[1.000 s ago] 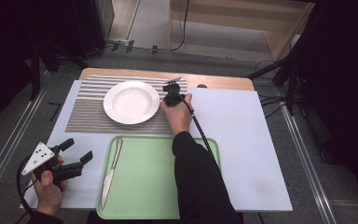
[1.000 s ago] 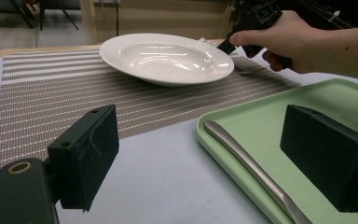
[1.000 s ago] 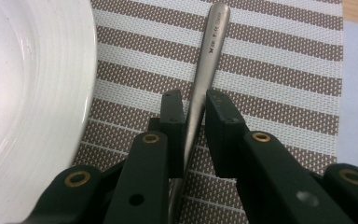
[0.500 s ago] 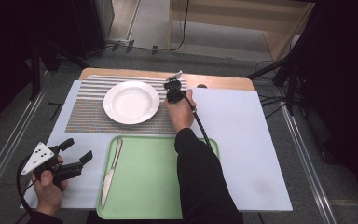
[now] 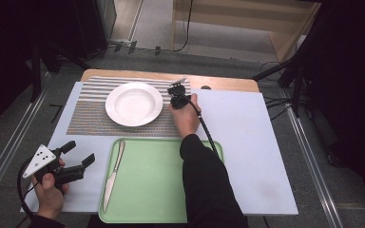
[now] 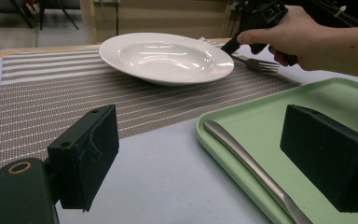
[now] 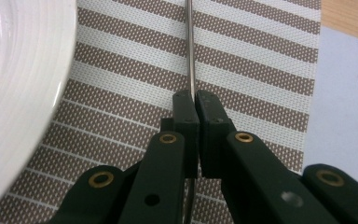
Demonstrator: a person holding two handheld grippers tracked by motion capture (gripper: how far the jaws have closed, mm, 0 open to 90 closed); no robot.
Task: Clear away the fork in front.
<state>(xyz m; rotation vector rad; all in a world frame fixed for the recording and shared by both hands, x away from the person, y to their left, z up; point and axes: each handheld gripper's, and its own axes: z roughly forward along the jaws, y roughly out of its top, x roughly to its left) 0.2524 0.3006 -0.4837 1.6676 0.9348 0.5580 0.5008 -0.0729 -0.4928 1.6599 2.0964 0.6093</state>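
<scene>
no text, label, brand, number or sign can be read on anything here.

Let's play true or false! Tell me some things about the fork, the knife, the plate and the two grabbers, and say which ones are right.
1. The right gripper has its jaws shut on the fork. True.
2. The knife lies on the white plate. False: it lies in the green tray, along its left edge.
3. The left gripper is holding the knife. False: its jaws are open with nothing between them, near the tray's left side.
4. The plate sits on the striped placemat. True.
5. The fork is on the plate's left side. False: in the high view it is to the plate's right, over the placemat.
</scene>
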